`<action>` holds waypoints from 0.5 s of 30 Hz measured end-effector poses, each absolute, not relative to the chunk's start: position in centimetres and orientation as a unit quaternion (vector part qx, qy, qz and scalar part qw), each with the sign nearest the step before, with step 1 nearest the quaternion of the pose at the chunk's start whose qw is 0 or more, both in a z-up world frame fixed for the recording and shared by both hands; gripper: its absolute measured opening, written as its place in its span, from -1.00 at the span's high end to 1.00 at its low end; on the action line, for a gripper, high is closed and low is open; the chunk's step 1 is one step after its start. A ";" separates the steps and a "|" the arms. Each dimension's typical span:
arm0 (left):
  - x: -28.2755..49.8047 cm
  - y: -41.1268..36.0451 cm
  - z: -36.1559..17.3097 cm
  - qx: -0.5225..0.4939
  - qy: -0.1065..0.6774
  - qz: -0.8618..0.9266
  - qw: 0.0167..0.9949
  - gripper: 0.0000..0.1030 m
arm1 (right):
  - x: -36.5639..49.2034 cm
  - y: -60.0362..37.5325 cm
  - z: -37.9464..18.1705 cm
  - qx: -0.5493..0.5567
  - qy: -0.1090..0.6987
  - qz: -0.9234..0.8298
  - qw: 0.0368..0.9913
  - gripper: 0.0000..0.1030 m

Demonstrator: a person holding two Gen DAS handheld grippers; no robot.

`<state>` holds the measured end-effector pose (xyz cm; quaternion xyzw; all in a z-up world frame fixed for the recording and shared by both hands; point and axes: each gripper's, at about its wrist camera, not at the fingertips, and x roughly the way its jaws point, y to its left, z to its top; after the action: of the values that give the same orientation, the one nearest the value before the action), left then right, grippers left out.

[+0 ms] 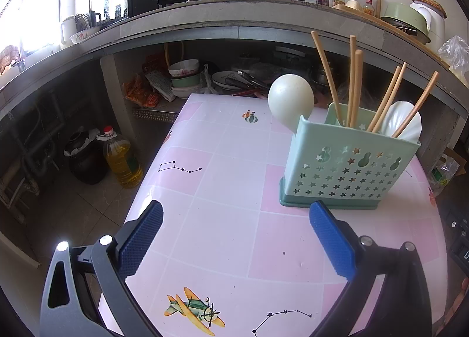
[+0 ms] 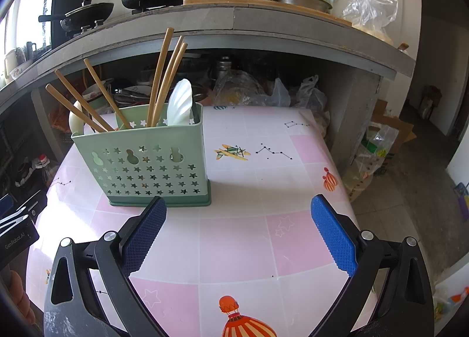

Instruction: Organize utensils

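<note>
Left gripper and right gripper, both spread wide and empty, low over pink table; green utensil holder with chopsticks and spoons upright just beyond fingertips, between them

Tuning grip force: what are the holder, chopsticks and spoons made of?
Holder: looks like moulded plastic, matte pale green, punched star cutouts, darker base.
Chopsticks: likely bamboo or wood, tan, unglossed, plain round sticks.
Spoons: white and glossy with highlights; the ribbed one could be ceramic or melamine, can't tell which. The round one is cream-white, same doubt.
</note>
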<state>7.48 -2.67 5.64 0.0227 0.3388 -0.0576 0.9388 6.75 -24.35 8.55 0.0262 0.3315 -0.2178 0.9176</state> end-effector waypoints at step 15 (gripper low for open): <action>7.5 -2.7 5.6 0.022 0.341 -0.058 0.938 -0.89 | 6.8 -24.2 8.5 0.028 0.332 -0.218 0.918 -0.84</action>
<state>7.47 -2.68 5.65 0.0219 0.3405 -0.0581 0.9382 6.76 -24.23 8.51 0.0276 0.3315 -0.2176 0.9176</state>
